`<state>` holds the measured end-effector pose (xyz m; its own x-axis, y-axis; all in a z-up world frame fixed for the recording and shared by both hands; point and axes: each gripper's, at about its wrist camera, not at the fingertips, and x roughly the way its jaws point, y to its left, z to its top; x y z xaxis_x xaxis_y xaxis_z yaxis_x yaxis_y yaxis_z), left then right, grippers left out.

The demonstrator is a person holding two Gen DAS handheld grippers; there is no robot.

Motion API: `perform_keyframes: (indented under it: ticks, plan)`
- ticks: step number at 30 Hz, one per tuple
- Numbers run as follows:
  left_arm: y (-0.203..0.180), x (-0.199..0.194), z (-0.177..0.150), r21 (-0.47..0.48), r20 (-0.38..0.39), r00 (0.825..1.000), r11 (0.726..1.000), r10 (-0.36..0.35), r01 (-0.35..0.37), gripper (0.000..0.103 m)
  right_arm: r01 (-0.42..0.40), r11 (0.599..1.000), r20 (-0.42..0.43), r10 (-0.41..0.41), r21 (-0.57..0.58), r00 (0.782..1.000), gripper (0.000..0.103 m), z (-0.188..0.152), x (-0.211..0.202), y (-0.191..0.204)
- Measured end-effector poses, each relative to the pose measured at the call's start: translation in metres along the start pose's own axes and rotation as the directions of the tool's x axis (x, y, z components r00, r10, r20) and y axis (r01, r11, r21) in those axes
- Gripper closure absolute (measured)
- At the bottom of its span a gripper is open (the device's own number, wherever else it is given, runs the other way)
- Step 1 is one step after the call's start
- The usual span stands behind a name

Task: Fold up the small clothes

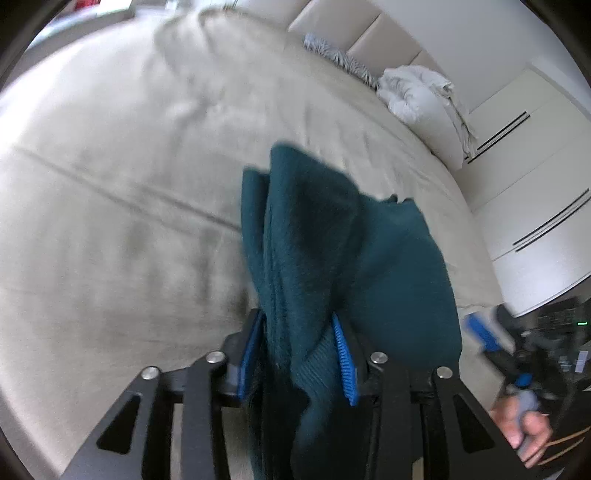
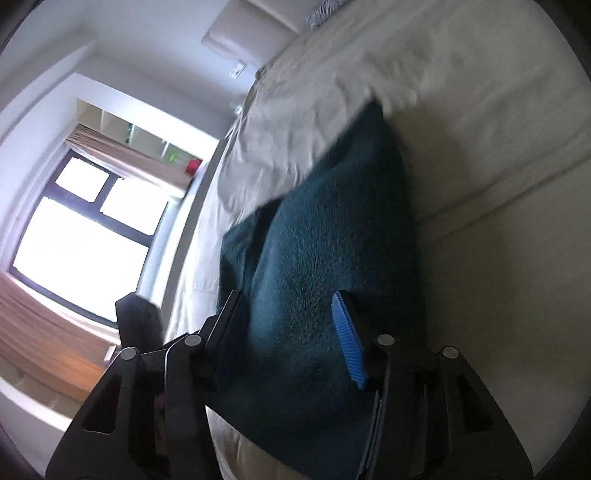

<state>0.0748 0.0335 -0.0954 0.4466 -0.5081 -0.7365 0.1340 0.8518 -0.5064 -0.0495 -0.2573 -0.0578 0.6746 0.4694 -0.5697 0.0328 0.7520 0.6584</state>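
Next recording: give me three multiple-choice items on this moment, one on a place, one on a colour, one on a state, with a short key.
1. Where is the crumpled white bedding?
A. at the headboard
B. on the floor
C. in the wardrobe

2. What colour is the garment?
A. red
B. dark teal
C. yellow

3. What state is the left hand-held gripper in?
A. open and empty
B. shut on the garment
C. out of view

Key: 1 A, it is piled against the headboard panels; 2 B, fuzzy teal fabric fills both views; 3 B, its blue pads pinch the bunched fabric.
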Motion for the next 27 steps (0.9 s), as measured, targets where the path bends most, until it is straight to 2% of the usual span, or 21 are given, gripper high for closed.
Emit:
perform_keyframes:
  ticks: [2, 3, 4, 5, 6, 7, 8, 9, 10, 11, 12, 13, 14, 15, 16, 17, 19, 22, 23, 25, 27]
  plan:
    - [-0.013, -0.021, -0.004, 0.058, 0.069, 0.997, 0.998, 0.034, -0.038, 0.053, 0.065, 0.992, 0.100, -0.054, -0.111, 0.993, 0.053, -0.003, -0.027, 0.023]
    - [-0.021, -0.038, -0.007, 0.091, 0.128, 0.990, 0.993, 0.057, -0.069, 0.040, 0.108, 0.982, 0.151, -0.084, -0.157, 0.985, 0.053, -0.006, -0.042, 0.035]
    - [-0.027, -0.051, -0.010, 0.111, 0.178, 0.981, 0.990, 0.071, -0.091, 0.026, 0.145, 0.970, 0.200, -0.106, -0.194, 0.974, 0.050, -0.009, -0.057, 0.047]
    - [-0.036, -0.073, -0.015, 0.139, 0.264, 0.961, 0.982, 0.088, -0.129, 0.019, 0.179, 0.959, 0.241, -0.124, -0.219, 0.962, 0.043, -0.010, -0.069, 0.057]
    - [-0.044, -0.090, -0.020, 0.161, 0.327, 0.940, 0.974, 0.099, -0.159, 0.006, 0.227, 0.941, 0.306, -0.146, -0.250, 0.941, 0.039, -0.014, -0.084, 0.070]
    - [-0.049, -0.101, -0.022, 0.176, 0.367, 0.924, 0.968, 0.106, -0.181, 0.000, 0.264, 0.927, 0.365, -0.156, -0.268, 0.918, 0.029, -0.016, -0.096, 0.080]
    - [-0.062, -0.122, -0.030, 0.209, 0.450, 0.886, 0.951, 0.113, -0.228, 0.000, 0.295, 0.913, 0.426, -0.156, -0.282, 0.891, 0.019, -0.023, -0.111, 0.089]
    - [-0.070, -0.135, -0.034, 0.228, 0.493, 0.862, 0.939, 0.115, -0.256, 0.000, 0.326, 0.898, 0.494, -0.149, -0.294, 0.857, 0.015, -0.028, -0.125, 0.100]
    - [-0.078, -0.146, -0.037, 0.243, 0.529, 0.840, 0.927, 0.121, -0.287, 0.000, 0.355, 0.885, 0.548, -0.144, -0.301, 0.824, 0.003, -0.025, -0.134, 0.109]
    - [-0.088, -0.161, -0.043, 0.255, 0.579, 0.804, 0.906, 0.137, -0.338, 0.000, 0.391, 0.870, 0.604, -0.145, -0.299, 0.784, 0.000, -0.031, -0.146, 0.119]
    - [-0.095, -0.170, -0.044, 0.258, 0.604, 0.783, 0.893, 0.149, -0.368, 0.000, 0.440, 0.847, 0.660, -0.150, -0.298, 0.736, 0.000, -0.034, -0.156, 0.130]
    - [-0.101, -0.177, -0.046, 0.257, 0.624, 0.765, 0.883, 0.159, -0.392, 0.000, 0.462, 0.833, 0.675, -0.153, -0.304, 0.722, 0.000, -0.036, -0.162, 0.138]
    - [-0.106, -0.186, -0.049, 0.255, 0.643, 0.748, 0.875, 0.165, -0.412, 0.000, 0.476, 0.819, 0.679, -0.152, -0.321, 0.718, 0.000, -0.036, -0.166, 0.146]
    - [-0.112, -0.197, -0.053, 0.259, 0.655, 0.738, 0.869, 0.163, -0.422, 0.000, 0.479, 0.806, 0.664, -0.149, -0.348, 0.733, 0.000, -0.035, -0.171, 0.153]
    - [-0.115, -0.204, -0.055, 0.264, 0.661, 0.734, 0.868, 0.155, -0.421, 0.000, 0.470, 0.801, 0.642, -0.145, -0.371, 0.753, 0.000, -0.033, -0.174, 0.160]
    - [-0.117, -0.214, -0.058, 0.251, 0.670, 0.725, 0.870, 0.160, -0.424, 0.000, 0.463, 0.801, 0.632, -0.140, -0.380, 0.762, 0.000, -0.033, -0.180, 0.165]
    - [-0.122, -0.219, -0.058, 0.231, 0.668, 0.715, 0.857, 0.203, -0.460, 0.000, 0.441, 0.808, 0.615, -0.127, -0.391, 0.778, 0.000, -0.032, -0.188, 0.175]
    - [-0.127, -0.217, -0.058, 0.219, 0.650, 0.713, 0.833, 0.264, -0.508, 0.000, 0.419, 0.827, 0.570, -0.151, -0.374, 0.808, 0.000, -0.029, -0.191, 0.183]
    - [-0.125, -0.213, -0.058, 0.216, 0.636, 0.718, 0.828, 0.283, -0.518, 0.000, 0.424, 0.829, 0.550, -0.176, -0.365, 0.817, 0.000, -0.028, -0.194, 0.179]
    - [-0.119, -0.201, -0.059, 0.204, 0.584, 0.744, 0.828, 0.326, -0.523, 0.000, 0.477, 0.814, 0.492, -0.282, -0.332, 0.823, 0.000, -0.033, -0.183, 0.179]
    - [-0.110, -0.185, -0.060, 0.199, 0.512, 0.783, 0.838, 0.354, -0.509, 0.000, 0.505, 0.806, 0.418, -0.362, -0.308, 0.833, 0.000, -0.036, -0.165, 0.167]
